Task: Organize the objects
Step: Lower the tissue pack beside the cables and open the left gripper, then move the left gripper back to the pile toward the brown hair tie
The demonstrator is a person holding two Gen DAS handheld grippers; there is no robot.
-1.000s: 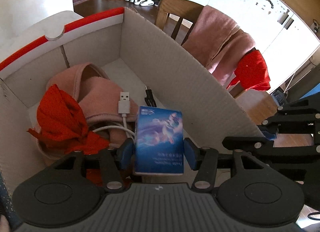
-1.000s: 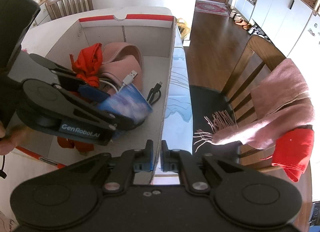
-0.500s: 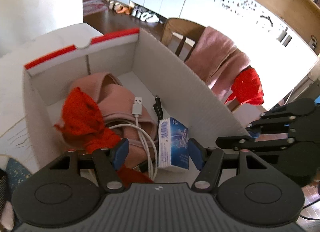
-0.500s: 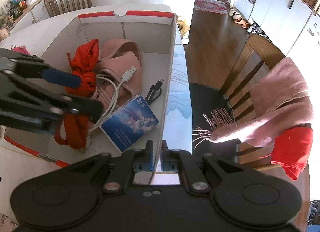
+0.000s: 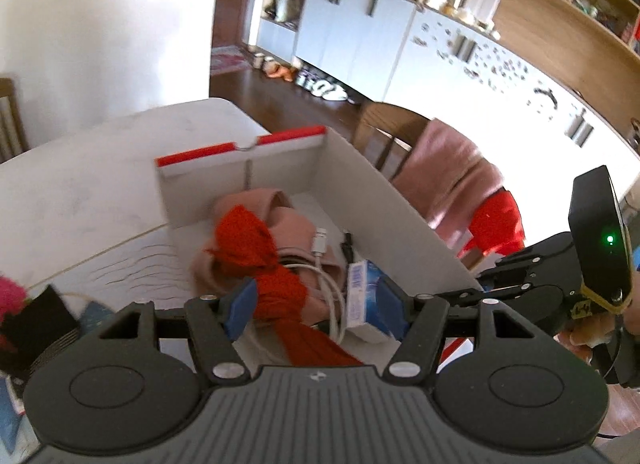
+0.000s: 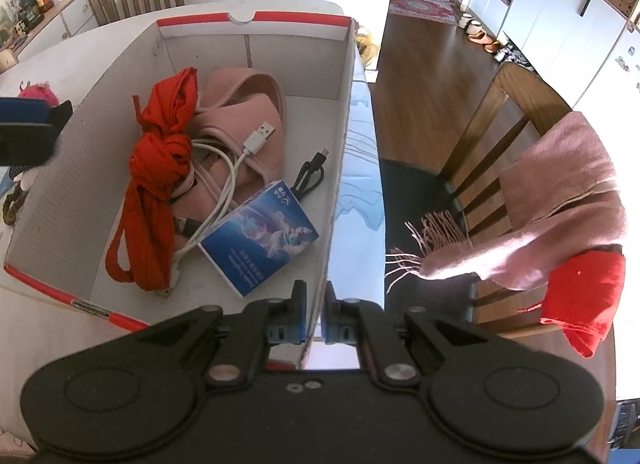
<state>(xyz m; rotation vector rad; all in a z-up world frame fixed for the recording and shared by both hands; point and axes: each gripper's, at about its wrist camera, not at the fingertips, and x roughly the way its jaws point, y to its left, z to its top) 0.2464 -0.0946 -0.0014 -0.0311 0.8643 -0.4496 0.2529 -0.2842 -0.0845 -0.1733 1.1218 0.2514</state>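
1. Right tool (image 6: pixel 316 318) is clamped on the box (image 6: pixel 340 136) wall at the worktop (image 6: pixel 360 200) edge.
2. Left tool (image 5: pixel 316 308), jaws just opening, holds nothing.
3. Blue pack (image 6: pixel 260 242) lies in the box beside cables (image 6: pixel 224 180) and red cloth (image 6: pixel 160 168).
4. Chair scarves (image 6: pixel 560 200) probably remain.

Almost nothing here is legible to me.

The blue rectangular cardboard packet (image 6: pixel 260 234) lying in the white cardboard box with red rim strips (image 6: pixel 340 104) carries a small white logo near one corner and a few lines of white print along one edge, but I can't make out a single letter. From the left wrist camera that packet (image 5: pixel 360 296) is blurred; its print there is unreadable too.
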